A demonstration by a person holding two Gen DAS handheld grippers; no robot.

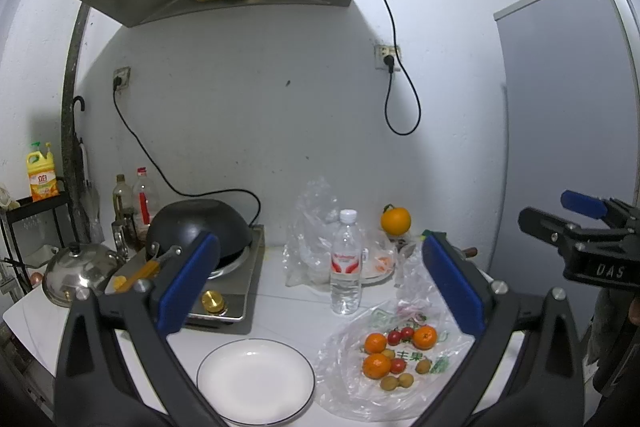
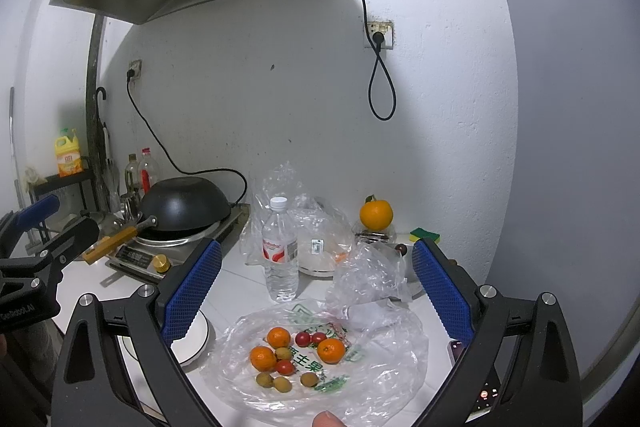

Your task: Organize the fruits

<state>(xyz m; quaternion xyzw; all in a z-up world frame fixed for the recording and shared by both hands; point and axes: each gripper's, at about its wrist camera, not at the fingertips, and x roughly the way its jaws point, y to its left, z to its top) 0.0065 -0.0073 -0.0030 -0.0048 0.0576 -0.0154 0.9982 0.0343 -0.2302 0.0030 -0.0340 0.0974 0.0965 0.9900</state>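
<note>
A clear plastic bag (image 1: 360, 383) lies flat on the white counter with three small oranges (image 1: 376, 365), cherry tomatoes (image 1: 401, 335) and small tan fruits (image 1: 390, 383) on it. The same pile shows in the right wrist view: oranges (image 2: 263, 357), tomatoes (image 2: 310, 337), tan fruits (image 2: 282, 384). An empty white plate (image 1: 256, 379) sits left of the bag; its edge shows in the right wrist view (image 2: 196, 343). My left gripper (image 1: 320, 279) is open, above the plate and bag. My right gripper (image 2: 316, 287) is open, above the fruit pile.
A water bottle (image 1: 346, 263) stands behind the bag. A large orange (image 1: 396, 221) sits on a dish by the wall. A stove with an upturned black wok (image 1: 200, 227) is at the left, a steel lid (image 1: 80, 271) beside it. A phone (image 2: 476, 383) lies at the right.
</note>
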